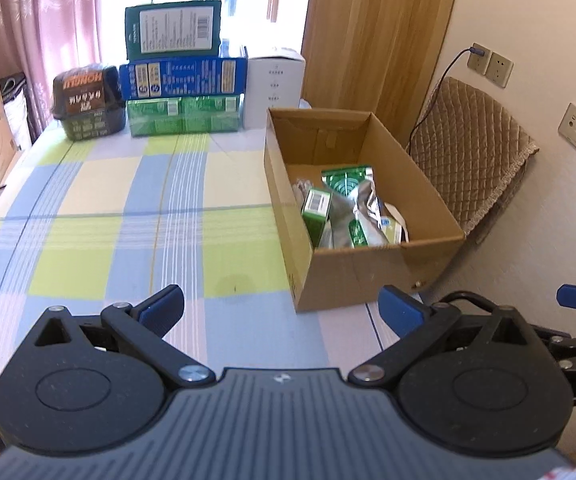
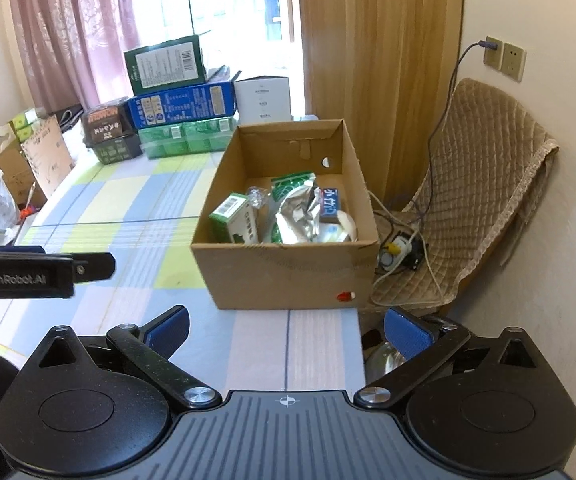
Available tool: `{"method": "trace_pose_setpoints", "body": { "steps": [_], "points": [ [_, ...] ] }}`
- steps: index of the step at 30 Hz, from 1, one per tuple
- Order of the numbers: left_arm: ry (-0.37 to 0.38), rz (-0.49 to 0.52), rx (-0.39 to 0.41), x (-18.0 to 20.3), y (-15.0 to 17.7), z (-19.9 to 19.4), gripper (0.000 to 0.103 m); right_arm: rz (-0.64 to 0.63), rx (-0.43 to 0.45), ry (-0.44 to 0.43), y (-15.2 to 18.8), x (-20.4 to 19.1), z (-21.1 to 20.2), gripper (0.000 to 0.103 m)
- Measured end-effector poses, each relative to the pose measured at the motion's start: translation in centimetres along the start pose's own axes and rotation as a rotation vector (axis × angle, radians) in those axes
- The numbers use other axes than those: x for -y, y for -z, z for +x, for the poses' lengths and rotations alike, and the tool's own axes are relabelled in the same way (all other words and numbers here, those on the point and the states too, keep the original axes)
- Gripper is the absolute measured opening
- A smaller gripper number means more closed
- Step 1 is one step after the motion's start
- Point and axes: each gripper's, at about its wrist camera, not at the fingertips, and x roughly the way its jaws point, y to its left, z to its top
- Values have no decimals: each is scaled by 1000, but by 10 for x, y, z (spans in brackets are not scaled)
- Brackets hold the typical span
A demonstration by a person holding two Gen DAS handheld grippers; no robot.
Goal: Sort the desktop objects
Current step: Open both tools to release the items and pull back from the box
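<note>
An open cardboard box stands at the right side of the checked tablecloth. It also shows in the right wrist view. Inside lie a small green carton, a silver foil pouch, a green packet and a blue-and-white pack. My left gripper is open and empty, low over the near table edge, left of the box front. My right gripper is open and empty, just in front of the box. The left gripper's side shows at the left of the right wrist view.
Stacked boxes stand at the table's far end: a dark green one on a blue one on green packs, with a brown-black tub and a white box. A padded chair with cables stands right.
</note>
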Motion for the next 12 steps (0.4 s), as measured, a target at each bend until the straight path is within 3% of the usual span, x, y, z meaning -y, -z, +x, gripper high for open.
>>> {"method": "trace_pose_setpoints", "body": {
  "steps": [12],
  "points": [
    [13, -10, -7, -3, 27, -7, 102, 31, -12, 8, 28, -2, -7, 101]
  ]
}}
